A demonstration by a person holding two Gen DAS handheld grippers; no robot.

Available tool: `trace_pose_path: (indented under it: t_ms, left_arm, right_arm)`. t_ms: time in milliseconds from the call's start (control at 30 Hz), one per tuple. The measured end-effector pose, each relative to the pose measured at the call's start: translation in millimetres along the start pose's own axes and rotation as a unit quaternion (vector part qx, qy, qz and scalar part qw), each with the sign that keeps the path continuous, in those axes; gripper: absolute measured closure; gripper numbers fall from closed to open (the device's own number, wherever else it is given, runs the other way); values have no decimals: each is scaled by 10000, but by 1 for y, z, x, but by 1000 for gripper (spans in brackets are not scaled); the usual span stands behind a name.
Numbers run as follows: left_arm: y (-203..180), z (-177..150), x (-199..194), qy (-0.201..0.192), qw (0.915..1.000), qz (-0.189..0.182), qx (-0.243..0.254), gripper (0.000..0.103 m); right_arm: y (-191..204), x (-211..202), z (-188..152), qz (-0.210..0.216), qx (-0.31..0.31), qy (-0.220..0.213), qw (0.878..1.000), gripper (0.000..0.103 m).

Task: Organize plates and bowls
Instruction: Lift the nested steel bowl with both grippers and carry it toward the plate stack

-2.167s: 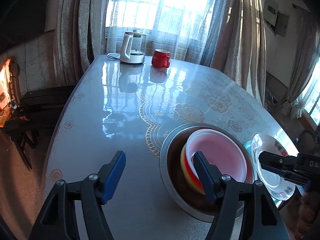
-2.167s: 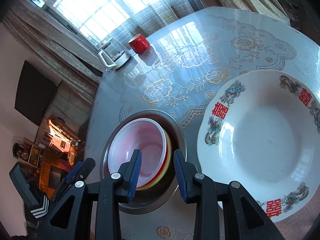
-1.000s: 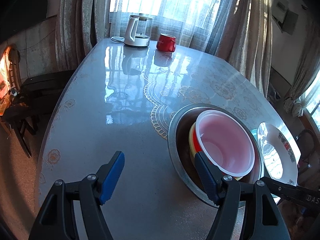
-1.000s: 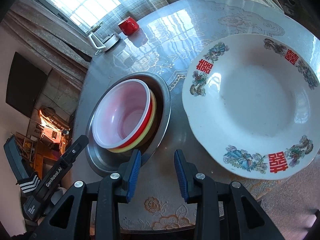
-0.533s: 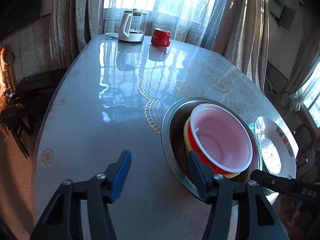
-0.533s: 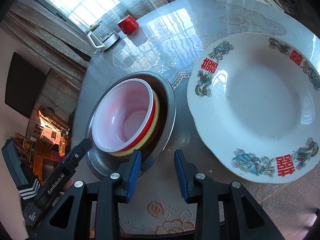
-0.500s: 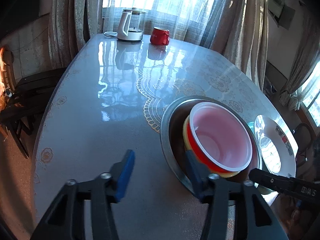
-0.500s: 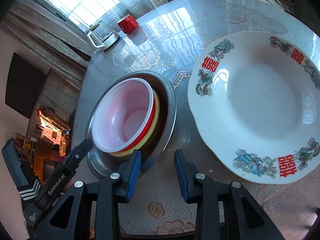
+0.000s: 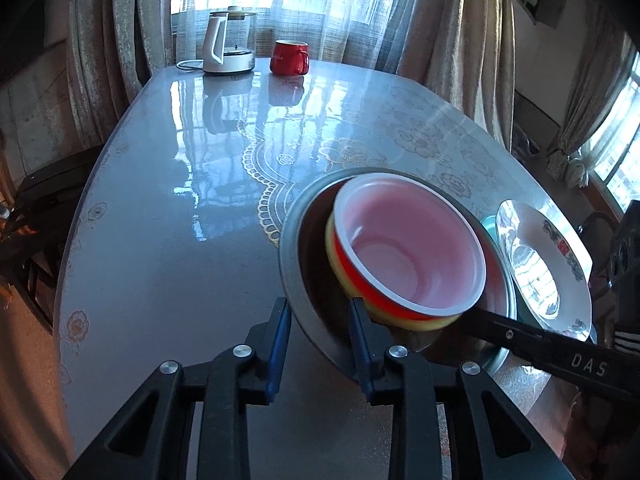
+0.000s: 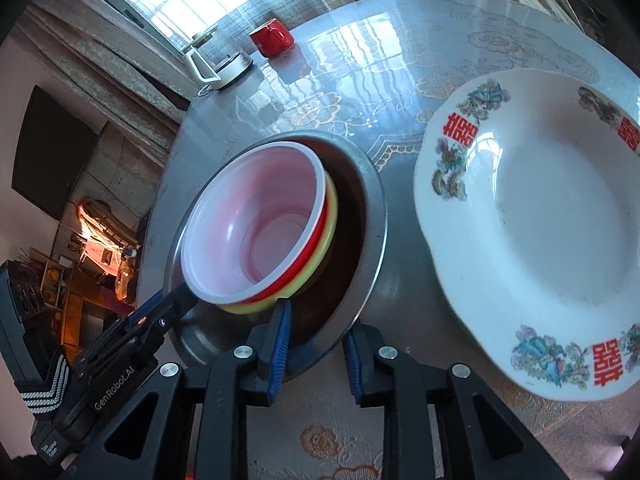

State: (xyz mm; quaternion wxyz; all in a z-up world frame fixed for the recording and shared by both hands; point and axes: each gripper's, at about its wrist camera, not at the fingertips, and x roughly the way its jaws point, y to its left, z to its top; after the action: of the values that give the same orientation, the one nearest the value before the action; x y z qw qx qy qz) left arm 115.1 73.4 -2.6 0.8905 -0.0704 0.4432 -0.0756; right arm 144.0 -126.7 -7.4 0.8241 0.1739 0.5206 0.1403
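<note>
A steel basin sits on the table with a stack of bowls inside it: pink-white on top, then red, then yellow. My left gripper straddles the basin's near rim, one pad inside and one outside, and its jaws are closing. My right gripper straddles the rim further round in the same way, its jaws also closing. Right of the basin lies a white plate with red characters and flowers.
A white kettle and a red mug stand at the table's far end by the curtains. A teal rim shows under the plate. The table edge runs just below both grippers. A dark bench is on the left.
The left jaws have narrowed from wide apart to a small gap around the basin's rim. The right gripper has moved forward onto the rim and its jaws have narrowed.
</note>
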Motion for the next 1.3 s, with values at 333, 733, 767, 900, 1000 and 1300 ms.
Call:
trace_pose_path:
  t_ms: [333,733,767,900,1000,1300]
  left_arm:
    - [0,4,6,263,9995,-125,136,72]
    - [1,4,7,330,9994,127,1,63]
    - [3,4,8,327,9994,133,-73,57]
    - [13,0,10,320,9988,226,-303,40]
    - [13,-4,9,315,9987,110,-398,44]
    - [-2,-7,2,121,9998,-54,-146,76]
  right_arm:
    - [-5,7,4,-43,70,-71,9999,80]
    - [-12,17,9,110,218,83,9997,78]
    - [-11,17,9,113,191,73,9997,78]
    - [-10,18,8,94,137,48,9999,78]
    - [-9,16,6,70,59,6,10000,77]
    - [-10,19,6,63,60,-8,10000,78]
